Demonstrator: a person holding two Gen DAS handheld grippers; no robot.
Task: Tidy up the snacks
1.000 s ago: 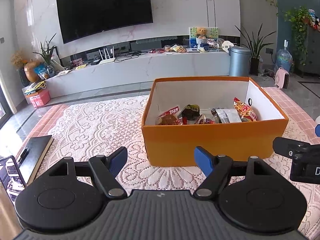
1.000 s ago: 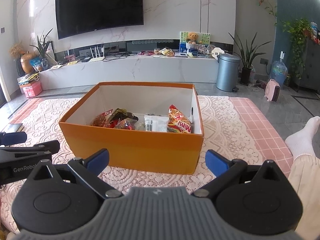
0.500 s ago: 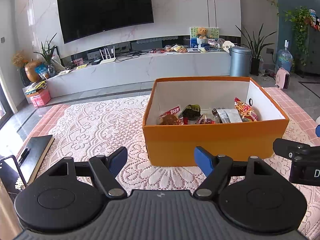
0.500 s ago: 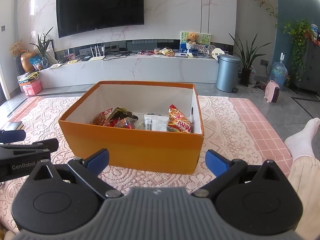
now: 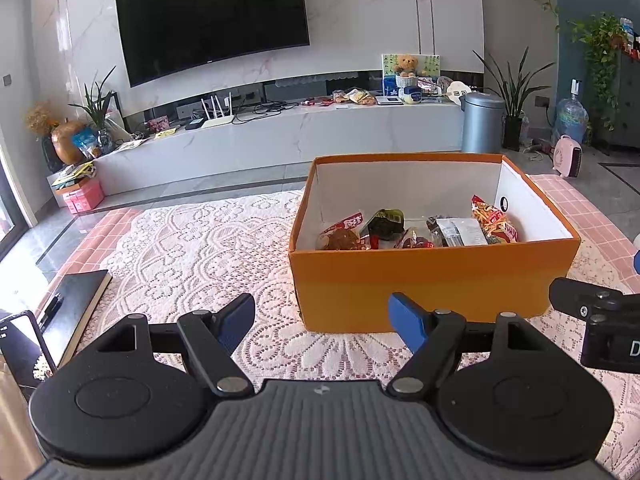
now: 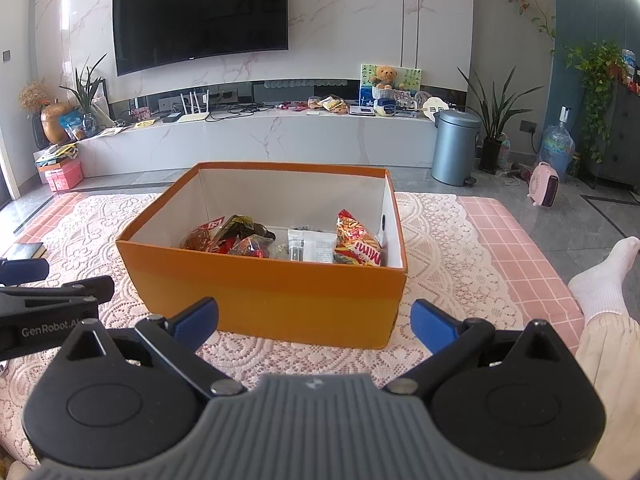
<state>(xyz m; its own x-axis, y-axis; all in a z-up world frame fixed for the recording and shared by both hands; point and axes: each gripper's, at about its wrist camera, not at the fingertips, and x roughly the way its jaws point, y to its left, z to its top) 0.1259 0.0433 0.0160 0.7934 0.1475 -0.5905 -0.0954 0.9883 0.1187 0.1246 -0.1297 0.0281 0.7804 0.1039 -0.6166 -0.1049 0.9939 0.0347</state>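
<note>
The orange snack box [image 6: 272, 300] sits straight ahead of the right tool [image 6: 314, 320] and ahead-right of the left tool [image 5: 322, 320]; both gape wide, holding nothing.

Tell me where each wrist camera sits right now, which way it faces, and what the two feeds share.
Left wrist: behind the open left gripper, low over the lace cloth, facing the orange box ahead to its right; the right gripper's tip pokes in at the right edge.
Right wrist: behind the open right gripper, facing the box squarely; the left gripper shows at the left edge, a socked foot at right.
Shared: the box with its snack packets, the TV, the grey bin.
</note>
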